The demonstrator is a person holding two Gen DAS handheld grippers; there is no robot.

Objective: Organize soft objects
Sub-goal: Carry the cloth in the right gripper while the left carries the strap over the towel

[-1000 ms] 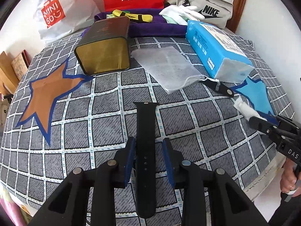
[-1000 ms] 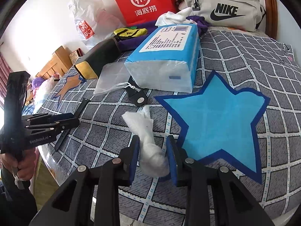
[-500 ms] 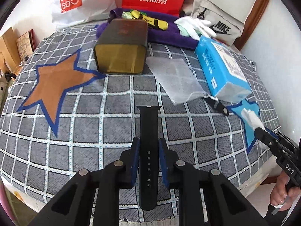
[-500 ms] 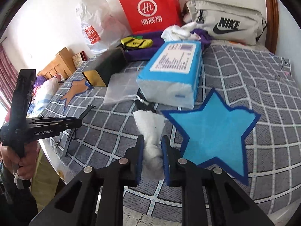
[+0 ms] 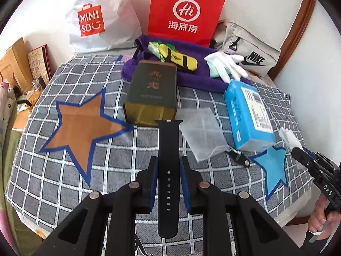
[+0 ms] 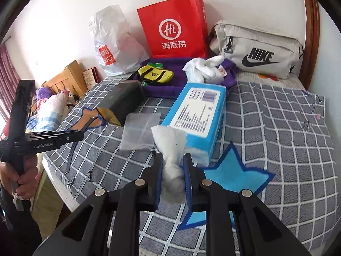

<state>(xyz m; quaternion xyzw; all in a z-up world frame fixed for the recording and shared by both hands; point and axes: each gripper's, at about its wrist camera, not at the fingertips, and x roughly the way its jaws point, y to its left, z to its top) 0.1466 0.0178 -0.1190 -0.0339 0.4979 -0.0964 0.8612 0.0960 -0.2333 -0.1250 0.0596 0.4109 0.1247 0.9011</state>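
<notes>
Brown star patch [image 5: 83, 128]: I see it at the left of the grid-patterned bedspread [image 5: 119, 160], flat, bordered in blue.
Dark gift box [image 5: 152, 93]: lies just right of the brown star patch, its gold end facing me.
Left gripper [image 5: 168, 166]: I hold it pinched on the black watch strap [image 5: 168, 170]; both blue pads press the strap's edges. The strap sticks out forward past the fingers and is lifted above the bedspread, in front of the dark gift box.
Clear mesh pouch [image 5: 201, 132]: flat on the bedspread, between the dark gift box and the blue tissue pack [image 5: 247, 115].
Blue star patch [image 6: 230, 175]: lies right of the tissue pack's near end.
Right gripper [image 6: 173, 168]: I hold it clamped on the crumpled white tissue [image 6: 171, 147]; the wad fans out above the fingers, raised off the bedspread, in front of the blue tissue pack and over the left edge of the blue star patch.
</notes>
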